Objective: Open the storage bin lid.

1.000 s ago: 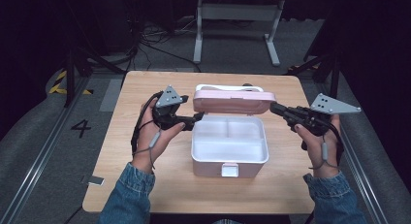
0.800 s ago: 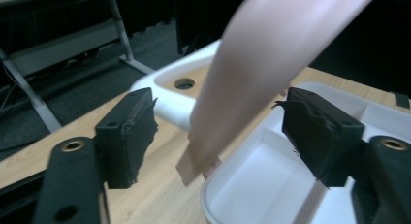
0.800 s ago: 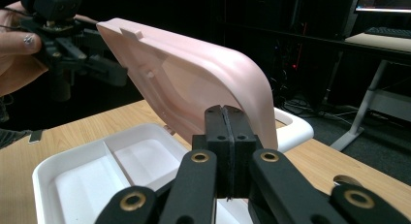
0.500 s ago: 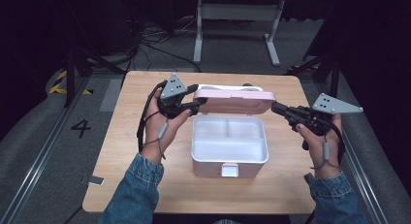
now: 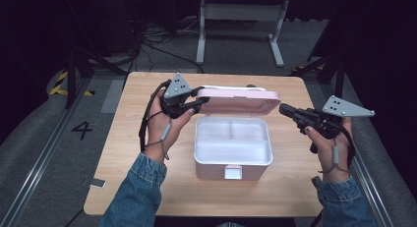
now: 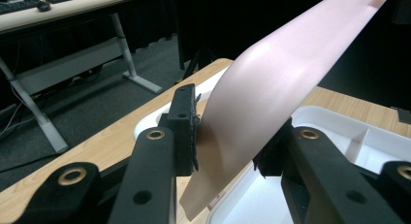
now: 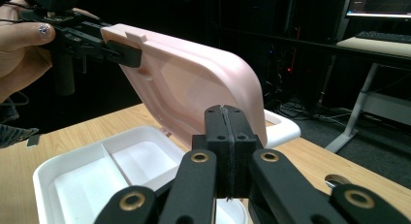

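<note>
Smooth, satin pink plastic lid (image 5: 238, 100), glossy white plastic box (image 5: 232, 146), matt wood-grain table (image 5: 128, 153).

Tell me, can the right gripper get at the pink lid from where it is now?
Probably yes. The right gripper, jaws shut, points at the pink lid with open air between; the left gripper, whose jaws have just been closing, clamps the opposite end.

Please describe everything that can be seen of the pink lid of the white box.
The pink plastic lid is a smooth, matte rounded rectangle with a raised rim and a small latch tab on its free edge. It stands open, raised above the white two-compartment box, joined to it at the far side. The left gripper has just closed its black jaws on the lid's left end, one pad on each face. The shut right gripper stays apart from it.
</note>
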A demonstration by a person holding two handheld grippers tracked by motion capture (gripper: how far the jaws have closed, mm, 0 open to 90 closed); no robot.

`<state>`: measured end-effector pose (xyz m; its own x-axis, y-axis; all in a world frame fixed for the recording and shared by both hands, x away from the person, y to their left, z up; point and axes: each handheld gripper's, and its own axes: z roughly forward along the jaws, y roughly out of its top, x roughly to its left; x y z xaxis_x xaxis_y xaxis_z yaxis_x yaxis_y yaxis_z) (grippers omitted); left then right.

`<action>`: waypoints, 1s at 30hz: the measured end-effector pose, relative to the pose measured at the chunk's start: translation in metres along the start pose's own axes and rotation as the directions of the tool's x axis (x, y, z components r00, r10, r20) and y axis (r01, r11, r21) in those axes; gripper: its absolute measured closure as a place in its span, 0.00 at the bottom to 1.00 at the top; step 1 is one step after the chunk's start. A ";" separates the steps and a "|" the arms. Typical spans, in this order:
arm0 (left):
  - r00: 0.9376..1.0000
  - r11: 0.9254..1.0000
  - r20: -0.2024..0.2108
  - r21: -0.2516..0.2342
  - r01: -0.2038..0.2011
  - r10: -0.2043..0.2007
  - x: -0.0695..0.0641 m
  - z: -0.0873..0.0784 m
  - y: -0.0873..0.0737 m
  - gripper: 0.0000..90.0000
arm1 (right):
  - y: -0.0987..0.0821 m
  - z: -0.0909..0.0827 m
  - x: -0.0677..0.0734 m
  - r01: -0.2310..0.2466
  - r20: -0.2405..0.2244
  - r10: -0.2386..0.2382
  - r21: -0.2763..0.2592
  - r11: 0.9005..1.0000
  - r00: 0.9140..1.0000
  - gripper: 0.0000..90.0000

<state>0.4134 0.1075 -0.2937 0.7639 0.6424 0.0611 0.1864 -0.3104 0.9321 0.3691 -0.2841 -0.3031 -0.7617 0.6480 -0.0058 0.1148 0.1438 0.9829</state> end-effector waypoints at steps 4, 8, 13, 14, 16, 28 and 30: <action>0.999 1.000 0.039 0.011 0.013 -0.013 0.005 -0.001 0.002 0.75 | -0.001 -0.005 -0.004 -0.040 -0.004 0.040 -0.020 0.999 0.999 0.90; 0.997 0.999 0.075 0.015 0.032 -0.033 0.010 -0.002 0.002 0.76 | -0.004 -0.010 -0.007 -0.054 0.019 0.055 -0.029 0.998 0.998 0.86; 0.997 1.000 0.081 0.029 0.005 -0.008 0.014 0.001 0.008 0.77 | -0.007 -0.024 -0.011 -0.077 0.047 0.079 -0.039 0.996 0.996 0.82; 0.997 1.000 0.081 0.028 0.007 -0.009 0.015 0.002 0.008 0.77 | -0.008 -0.027 -0.012 -0.077 0.054 0.079 -0.037 0.996 0.995 0.80; 0.996 1.000 0.093 0.024 0.002 -0.004 0.018 0.002 0.009 0.78 | -0.009 -0.032 -0.013 -0.093 0.064 0.097 -0.050 0.994 0.993 0.78; 0.998 0.999 0.065 0.036 -0.016 0.014 0.033 0.013 0.019 0.81 | -0.020 -0.056 -0.023 -0.150 0.144 0.158 -0.066 0.986 0.977 0.74; 0.997 0.999 0.075 0.036 0.006 -0.009 0.038 0.017 0.020 0.82 | -0.021 -0.060 -0.025 -0.150 0.153 0.158 -0.059 0.987 0.976 0.74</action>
<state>0.4563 0.1139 -0.2786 0.8065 0.5906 0.0255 0.2138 -0.3316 0.9189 0.3473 -0.3486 -0.3129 -0.6272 0.7694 0.1211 0.1897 0.0002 0.9818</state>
